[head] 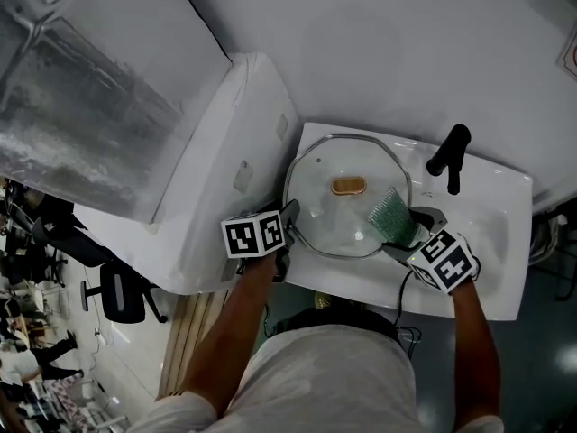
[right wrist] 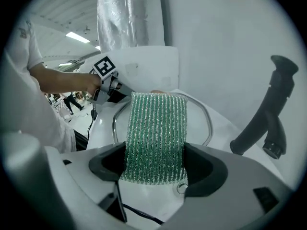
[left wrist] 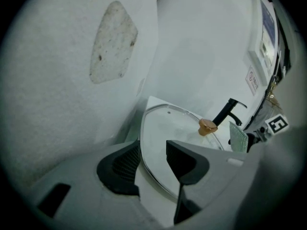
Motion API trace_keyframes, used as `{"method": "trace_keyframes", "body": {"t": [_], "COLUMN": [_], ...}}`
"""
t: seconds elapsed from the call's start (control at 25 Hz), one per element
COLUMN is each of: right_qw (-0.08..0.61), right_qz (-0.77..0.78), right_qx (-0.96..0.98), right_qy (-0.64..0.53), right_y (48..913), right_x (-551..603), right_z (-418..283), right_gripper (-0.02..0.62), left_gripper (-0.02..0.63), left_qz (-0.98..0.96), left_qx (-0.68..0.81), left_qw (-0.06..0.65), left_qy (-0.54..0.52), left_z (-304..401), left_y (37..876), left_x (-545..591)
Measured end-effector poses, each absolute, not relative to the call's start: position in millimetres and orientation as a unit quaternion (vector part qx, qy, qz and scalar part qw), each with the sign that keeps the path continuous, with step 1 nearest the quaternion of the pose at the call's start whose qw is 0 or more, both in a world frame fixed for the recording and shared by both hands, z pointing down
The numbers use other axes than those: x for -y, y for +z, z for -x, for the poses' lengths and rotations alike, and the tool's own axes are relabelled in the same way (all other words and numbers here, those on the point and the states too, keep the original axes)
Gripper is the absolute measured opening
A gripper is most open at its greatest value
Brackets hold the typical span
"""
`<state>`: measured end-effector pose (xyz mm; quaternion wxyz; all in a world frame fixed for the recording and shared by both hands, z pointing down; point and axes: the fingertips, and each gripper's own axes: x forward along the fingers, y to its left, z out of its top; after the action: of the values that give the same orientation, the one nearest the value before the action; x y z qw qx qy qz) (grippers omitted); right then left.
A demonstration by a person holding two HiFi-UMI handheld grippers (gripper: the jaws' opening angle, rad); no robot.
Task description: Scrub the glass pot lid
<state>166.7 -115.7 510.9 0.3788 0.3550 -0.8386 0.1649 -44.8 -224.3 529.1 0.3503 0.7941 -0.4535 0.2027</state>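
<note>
The glass pot lid (head: 326,222) with a gold knob (head: 348,186) sits over the white sink (head: 491,210). My left gripper (head: 290,233) is at the lid's left rim. In the left gripper view, the lid (left wrist: 160,128) runs between the jaws of the left gripper (left wrist: 152,159), one pad outside the rim and one over the glass, closed on it. My right gripper (head: 403,234) is shut on a green scrub pad (head: 390,216), which lies against the lid's right side. The green scrub pad (right wrist: 156,133) fills the right gripper (right wrist: 154,166), with the lid's rim (right wrist: 207,121) behind it.
A black faucet (head: 449,156) stands at the sink's back right, close to the pad. A white slanted cabinet (head: 225,142) borders the sink on the left and a white wall (head: 388,43) rises behind it. Office chairs (head: 126,291) stand on the floor far left.
</note>
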Motion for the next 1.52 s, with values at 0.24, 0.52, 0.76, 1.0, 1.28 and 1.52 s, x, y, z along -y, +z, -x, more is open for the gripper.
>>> {"method": "trace_keyframes", "body": {"t": [0.24, 0.52, 0.76, 1.0, 1.28, 1.52], "right_qw": [0.332, 0.252, 0.143, 0.058, 0.001, -0.036], "right_qz": [-0.376, -0.394, -0.413, -0.419, -0.423, -0.441], "right_qx": [0.850, 0.873, 0.893, 0.903, 0.904, 0.897], "right_qy": [0.158, 0.135, 0.107, 0.080, 0.052, 0.014], "right_y": [480, 425, 361, 312, 283, 264], "right_x": [121, 132, 139, 140, 135, 129], "right_z": [-161, -144, -127, -115, -106, -102], "right_gripper": [0.348, 0.348, 0.348, 0.348, 0.348, 0.348], "left_gripper": [0.174, 0.172, 0.114, 0.067, 0.024, 0.015], "left_qz": [-0.807, -0.848, -0.894, -0.921, -0.930, -0.935], "left_qx": [0.458, 0.448, 0.414, 0.377, 0.364, 0.351], "left_qw": [0.314, 0.250, 0.163, 0.097, 0.040, 0.004], "left_qy": [0.200, 0.132, 0.056, 0.018, -0.020, -0.046], "left_z": [41, 26, 4, -17, -26, -29], "left_y": [507, 442, 370, 321, 283, 267], "left_x": [224, 224, 213, 193, 176, 160]}}
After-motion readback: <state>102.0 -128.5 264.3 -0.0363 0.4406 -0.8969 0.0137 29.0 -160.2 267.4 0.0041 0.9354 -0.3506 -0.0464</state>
